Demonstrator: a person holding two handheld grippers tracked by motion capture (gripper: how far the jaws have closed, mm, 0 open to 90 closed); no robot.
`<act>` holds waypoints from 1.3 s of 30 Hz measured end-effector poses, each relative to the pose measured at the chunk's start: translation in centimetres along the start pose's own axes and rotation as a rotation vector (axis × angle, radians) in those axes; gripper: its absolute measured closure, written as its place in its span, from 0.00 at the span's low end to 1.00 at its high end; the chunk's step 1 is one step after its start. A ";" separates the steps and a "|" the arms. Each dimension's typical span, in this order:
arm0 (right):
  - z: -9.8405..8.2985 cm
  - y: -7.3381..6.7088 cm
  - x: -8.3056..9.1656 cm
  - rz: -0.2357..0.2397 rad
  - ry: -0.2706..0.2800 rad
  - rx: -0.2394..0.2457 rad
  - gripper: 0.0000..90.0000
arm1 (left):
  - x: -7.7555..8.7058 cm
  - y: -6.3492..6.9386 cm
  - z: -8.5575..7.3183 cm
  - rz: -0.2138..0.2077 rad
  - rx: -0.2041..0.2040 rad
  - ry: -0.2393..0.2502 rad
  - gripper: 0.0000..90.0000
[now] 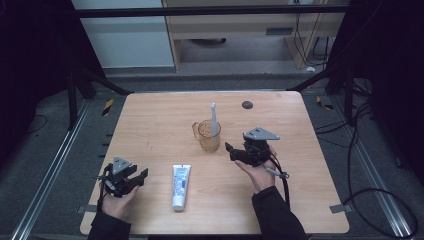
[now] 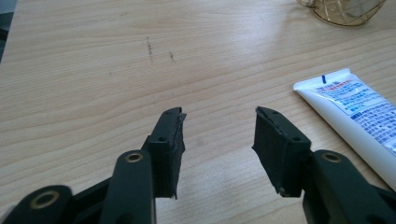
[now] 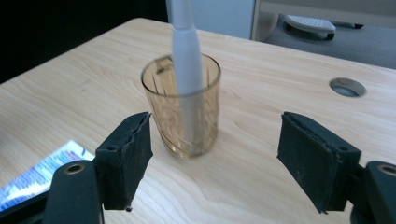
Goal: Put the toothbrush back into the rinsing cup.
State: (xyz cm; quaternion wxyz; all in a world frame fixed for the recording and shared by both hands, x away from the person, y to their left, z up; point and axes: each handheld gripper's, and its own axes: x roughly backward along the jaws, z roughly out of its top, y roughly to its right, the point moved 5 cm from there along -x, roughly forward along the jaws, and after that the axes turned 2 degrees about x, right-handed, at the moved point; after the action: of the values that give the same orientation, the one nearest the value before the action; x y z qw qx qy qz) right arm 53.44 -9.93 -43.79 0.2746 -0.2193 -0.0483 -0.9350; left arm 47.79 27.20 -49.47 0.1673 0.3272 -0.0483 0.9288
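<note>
Toothbrush work seems to be the job in hand, and the wooden table carries everything for it. Near the middle stands an amber cup with its handle turned away from the right gripper, whose jaws are spread wide and empty, aimed at the cup from just beside it. In the right gripper view the cup sits between and beyond the two jaws, a little toward the left one. Nearer the person lies a white toothpaste tube, its long axis running front to back with the cap toward the person; the left gripper, also wide and empty, rests just left of it. Smallest is the toothbrush, upright in the cup with its long axis almost vertical, leaning slightly. The right gripper is far nearer, so the reach likely falls to it, closing from the side on the handle above the rim.
</note>
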 end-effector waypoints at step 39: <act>-9.3 6.7 6.8 -0.122 -0.160 -0.021 0.37 | 0.5 7.8 0.4 -0.241 -0.071 -0.065 1.00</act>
State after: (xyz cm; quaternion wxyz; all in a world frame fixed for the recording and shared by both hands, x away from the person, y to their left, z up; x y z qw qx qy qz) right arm 48.33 -20.90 -49.42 0.2101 -0.2928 -0.0735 -0.9299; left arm 44.94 19.92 -48.70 0.2877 0.3543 -0.0469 0.8885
